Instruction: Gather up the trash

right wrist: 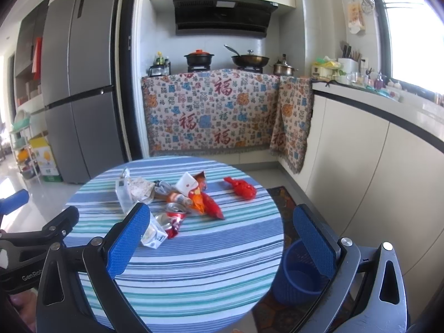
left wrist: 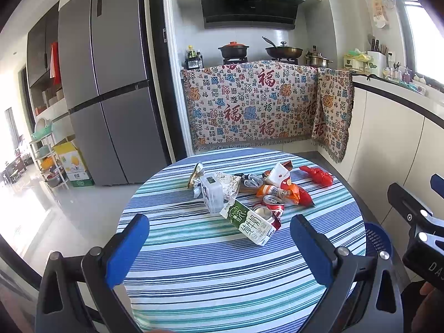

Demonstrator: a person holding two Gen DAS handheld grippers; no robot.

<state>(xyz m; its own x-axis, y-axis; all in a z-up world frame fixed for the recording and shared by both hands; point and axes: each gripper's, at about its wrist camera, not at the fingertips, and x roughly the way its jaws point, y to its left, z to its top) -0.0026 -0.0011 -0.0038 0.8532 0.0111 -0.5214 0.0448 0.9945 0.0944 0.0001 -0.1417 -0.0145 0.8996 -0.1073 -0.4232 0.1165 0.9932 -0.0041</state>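
A heap of trash lies mid-table on the striped cloth (left wrist: 211, 274): a green milk carton (left wrist: 247, 222), crushed cans (left wrist: 270, 206), a clear plastic box (left wrist: 212, 194), orange snack wrappers (left wrist: 285, 191) and a red plastic piece (left wrist: 317, 176). My left gripper (left wrist: 219, 230) hovers open just short of the carton, holding nothing. My right gripper (right wrist: 219, 227) is open and empty over the table's right side, with the carton (right wrist: 154, 234) behind its left finger. The red piece (right wrist: 241, 188) lies apart to the right. A blue bin (right wrist: 298, 274) stands on the floor by the table.
A grey fridge (left wrist: 108, 83) stands at the back left. A patterned cloth (left wrist: 260, 105) hangs over the stove counter, pots on top. White cabinets (right wrist: 360, 149) run along the right. A shelf rack and a cardboard box (left wrist: 73, 163) sit at far left.
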